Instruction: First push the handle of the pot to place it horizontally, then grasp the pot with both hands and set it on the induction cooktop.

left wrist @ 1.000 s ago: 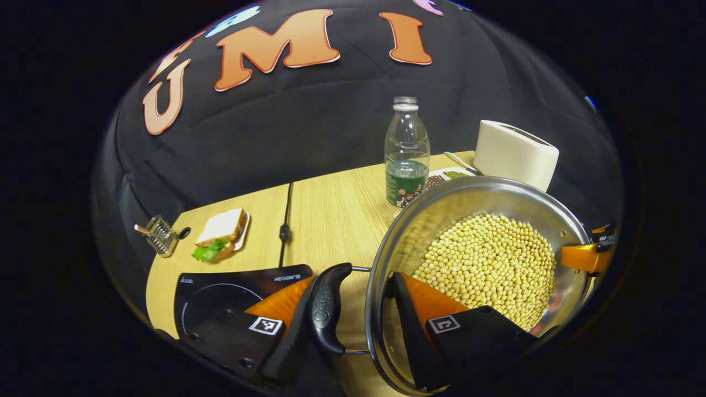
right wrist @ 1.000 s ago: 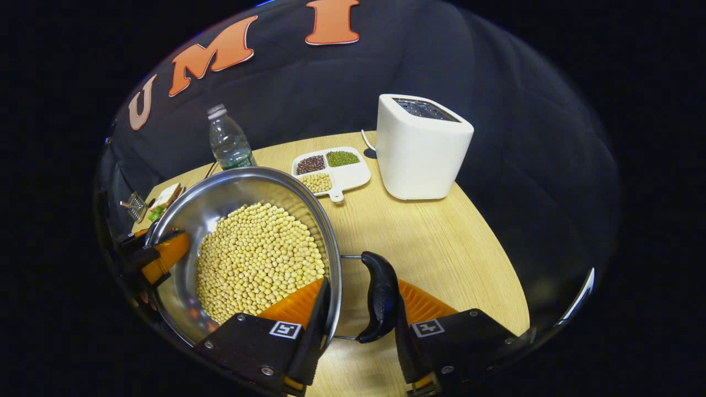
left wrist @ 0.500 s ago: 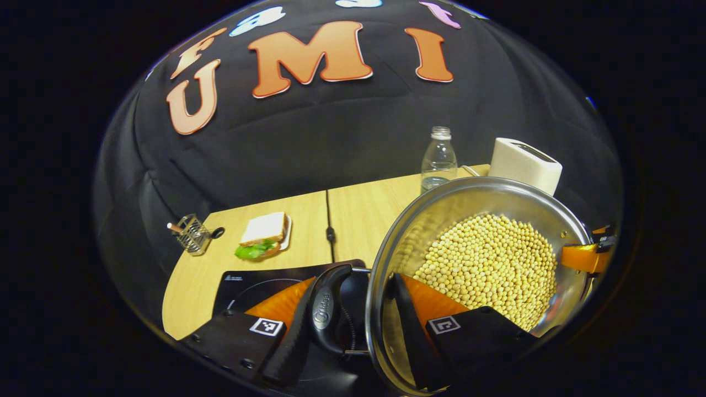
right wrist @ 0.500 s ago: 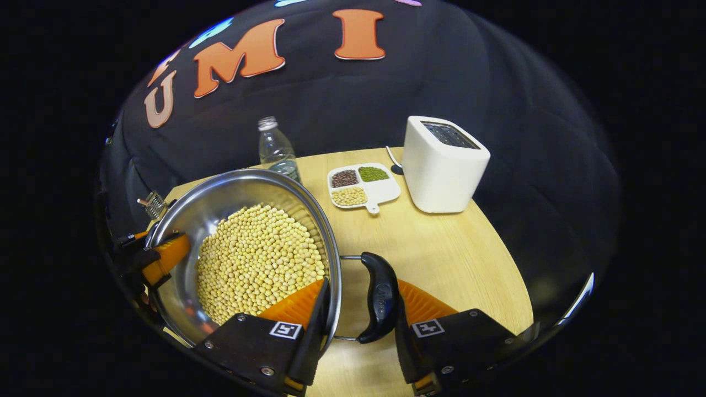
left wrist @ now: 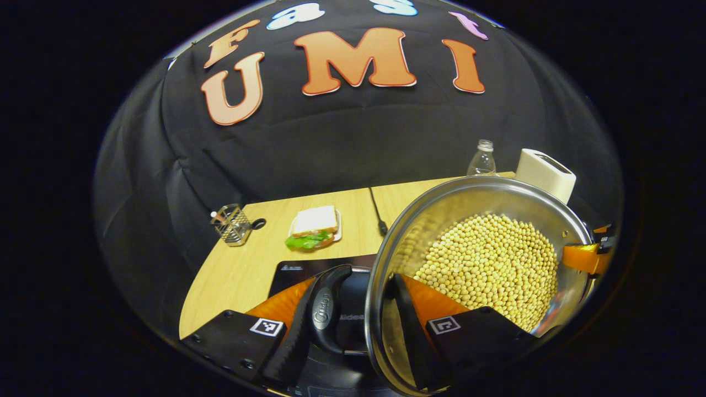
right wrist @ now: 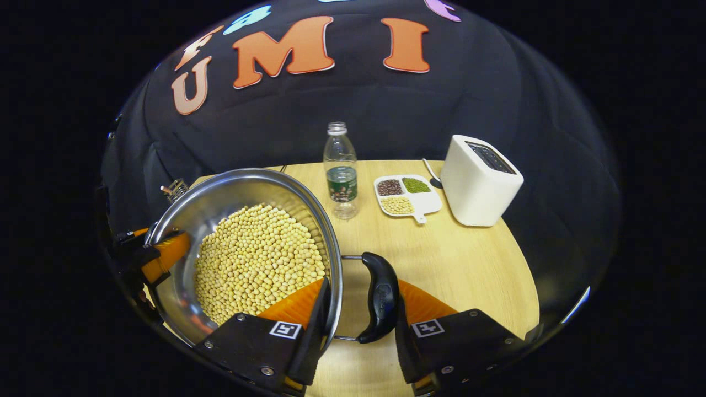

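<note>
Steel pot [left wrist: 485,193] heaped with loose beans [left wrist: 488,264], probably heavy, pinched at opposite rim-and-handle points by left gripper [left wrist: 353,331] and right gripper [right wrist: 358,325].

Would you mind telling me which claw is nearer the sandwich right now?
Left. The left claw grips the pot on the side facing the sandwich; the right claw grips the opposite side.

A mock kitchen staged in a recording booth: a black cloth wall [right wrist: 309,121] backs a wooden surface [right wrist: 458,259] set with a white toaster [right wrist: 480,182], an induction cooktop [left wrist: 298,270], a sandwich on a plate [left wrist: 313,229], a divided dish of beans [right wrist: 407,194] and a water bottle [right wrist: 341,168].
</note>
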Available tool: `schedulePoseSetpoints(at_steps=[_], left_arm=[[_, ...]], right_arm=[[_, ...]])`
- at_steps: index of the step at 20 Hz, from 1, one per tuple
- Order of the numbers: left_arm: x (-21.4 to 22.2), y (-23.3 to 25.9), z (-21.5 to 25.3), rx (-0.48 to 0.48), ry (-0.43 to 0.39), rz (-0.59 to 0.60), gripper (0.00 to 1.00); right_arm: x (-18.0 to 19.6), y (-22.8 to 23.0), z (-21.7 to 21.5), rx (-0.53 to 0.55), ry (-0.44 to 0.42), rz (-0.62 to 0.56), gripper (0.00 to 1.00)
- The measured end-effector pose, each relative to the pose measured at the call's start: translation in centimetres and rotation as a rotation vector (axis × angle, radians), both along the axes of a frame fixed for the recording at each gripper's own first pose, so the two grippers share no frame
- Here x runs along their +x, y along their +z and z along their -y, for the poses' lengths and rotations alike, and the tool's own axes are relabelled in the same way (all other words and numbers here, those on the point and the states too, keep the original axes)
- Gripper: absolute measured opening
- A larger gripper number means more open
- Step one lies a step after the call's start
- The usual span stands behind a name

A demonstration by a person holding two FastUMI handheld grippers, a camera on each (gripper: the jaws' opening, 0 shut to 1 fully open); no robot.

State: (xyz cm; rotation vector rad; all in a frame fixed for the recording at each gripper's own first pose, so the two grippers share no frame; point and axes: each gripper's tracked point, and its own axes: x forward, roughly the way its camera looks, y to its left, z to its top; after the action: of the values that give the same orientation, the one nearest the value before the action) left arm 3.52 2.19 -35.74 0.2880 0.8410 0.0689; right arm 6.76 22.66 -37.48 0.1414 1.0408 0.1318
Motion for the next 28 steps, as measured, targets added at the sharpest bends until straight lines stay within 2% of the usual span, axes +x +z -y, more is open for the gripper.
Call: schedulePoseSetpoints(at_steps=[1,3,4,5,6,7,8,9,10,11,15,19,20,21,22,23,24,26,27,28], left_arm=[[-0.1,0.5,-0.9,0.008,0.009,0.006,0.81],[-0.4,1.3,-2.9,0.024,0.028,0.017,0.81],[-0.5,1.7,-4.0,0.028,0.039,0.02,0.77],[-0.7,2.0,-4.9,0.031,0.05,0.02,0.81],[-0.9,2.4,-5.6,0.037,0.06,0.021,0.81],[-1.0,2.7,-6.5,0.045,0.07,0.021,0.81],[-1.2,2.9,-7.6,0.054,0.079,0.022,0.81],[-1.4,3.1,-8.5,0.06,0.089,0.023,0.81],[-1.6,3.5,-9.3,0.067,0.097,0.024,0.81],[-1.7,3.7,-10.0,0.072,0.108,0.026,0.8],[-2.1,5.1,-13.0,0.098,0.14,0.038,0.8],[-2.6,5.7,-15.5,0.107,0.164,0.053,0.8],[-2.7,5.5,-15.9,0.113,0.167,0.05,0.77],[-2.8,5.3,-16.5,0.118,0.171,0.045,0.81],[-2.9,5.0,-16.8,0.122,0.173,0.039,0.77],[-2.9,4.8,-17.1,0.125,0.175,0.035,0.81],[-2.9,4.7,-17.2,0.125,0.177,0.03,0.81],[-3.0,4.3,-17.4,0.119,0.183,0.017,0.81],[-3.0,3.9,-17.5,0.115,0.186,0.007,0.84],[-3.2,3.3,-17.8,0.111,0.187,-0.005,0.8]], right_arm=[[0.0,0.2,-1.0,0.008,0.008,0.0,0.53],[0.3,0.7,-2.9,0.017,0.031,0.01,0.53],[0.5,0.8,-3.7,0.021,0.039,0.014,0.58],[0.5,1.1,-4.6,0.027,0.047,0.015,0.53],[0.6,1.4,-5.5,0.031,0.057,0.015,0.58],[0.6,1.6,-6.7,0.034,0.065,0.017,0.53],[0.5,1.8,-7.7,0.037,0.076,0.017,0.58],[0.4,1.8,-8.6,0.043,0.084,0.016,0.53],[0.3,2.0,-9.5,0.049,0.092,0.015,0.53],[0.4,2.0,-10.3,0.054,0.095,0.015,0.58],[0.4,2.4,-13.3,0.074,0.106,0.019,0.58],[0.5,2.5,-15.7,0.094,0.114,0.032,0.58],[0.3,2.1,-16.1,0.099,0.114,0.024,0.58],[0.1,1.7,-16.7,0.103,0.118,0.013,0.58],[0.0,1.3,-17.0,0.105,0.121,0.004,0.58],[0.0,1.0,-17.4,0.107,0.124,0.0,0.54],[-0.2,0.8,-17.7,0.108,0.125,-0.007,0.58],[-0.1,0.4,-18.0,0.102,0.128,-0.013,0.58],[-0.3,0.3,-18.2,0.099,0.129,-0.018,0.58],[-0.4,0.2,-18.3,0.098,0.126,-0.024,0.59]])
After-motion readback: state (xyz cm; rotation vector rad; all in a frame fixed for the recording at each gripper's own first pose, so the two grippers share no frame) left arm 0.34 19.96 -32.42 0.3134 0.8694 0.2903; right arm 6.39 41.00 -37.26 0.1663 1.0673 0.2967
